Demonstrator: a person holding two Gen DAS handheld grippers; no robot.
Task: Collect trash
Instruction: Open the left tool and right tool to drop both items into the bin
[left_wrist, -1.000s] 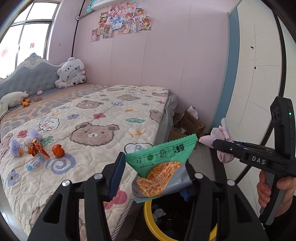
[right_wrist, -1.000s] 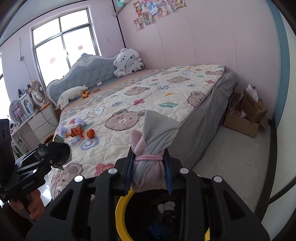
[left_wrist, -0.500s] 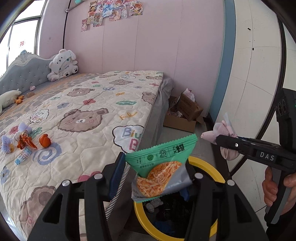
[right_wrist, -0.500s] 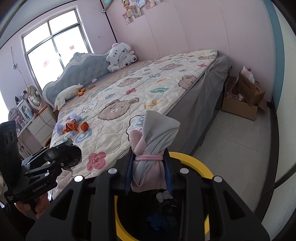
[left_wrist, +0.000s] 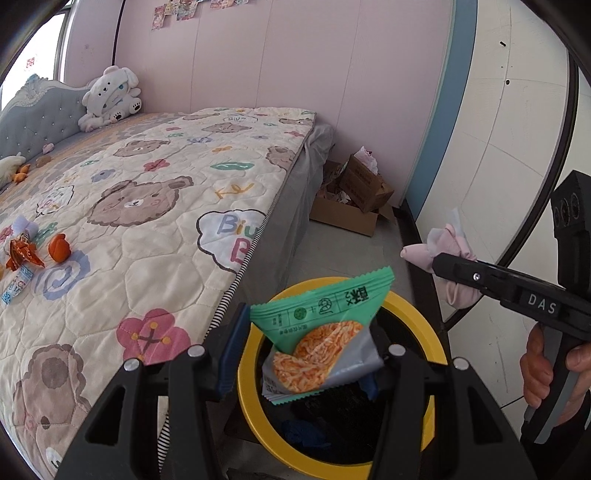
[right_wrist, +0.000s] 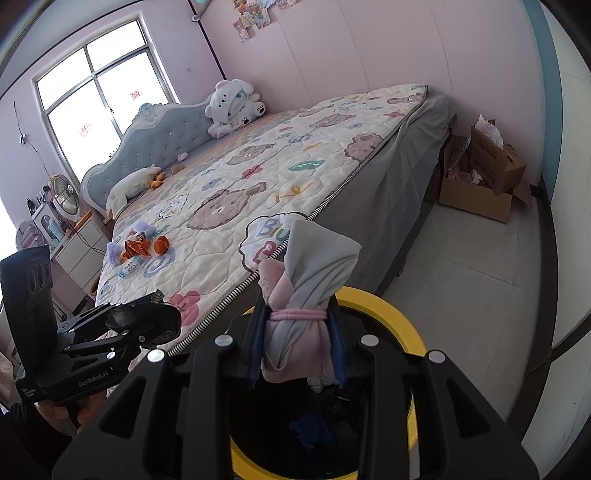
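My left gripper (left_wrist: 301, 350) is shut on a green snack packet (left_wrist: 321, 325) and holds it over the yellow-rimmed trash bin (left_wrist: 255, 391) beside the bed. My right gripper (right_wrist: 297, 339) is shut on a pink and grey cloth bundle (right_wrist: 303, 295) tied with a pink band, also above the bin (right_wrist: 391, 310). The bundle also shows in the left wrist view (left_wrist: 448, 258), to the right of the bin. The bin holds dark trash and something blue. More trash lies on the bed: an orange wrapper (left_wrist: 22, 254), an orange piece (left_wrist: 59, 247) and a small tube (left_wrist: 16, 284).
The bed with a bear quilt (left_wrist: 147, 206) runs along the left. Open cardboard boxes (left_wrist: 354, 199) stand on the floor by the far wall. A white wall panel (left_wrist: 498, 166) is close on the right. A plush toy (right_wrist: 232, 107) sits by the headboard.
Both grippers have moved forward and tilted down with their loads. The bin has come from the bottom edge into fuller view beneath them.
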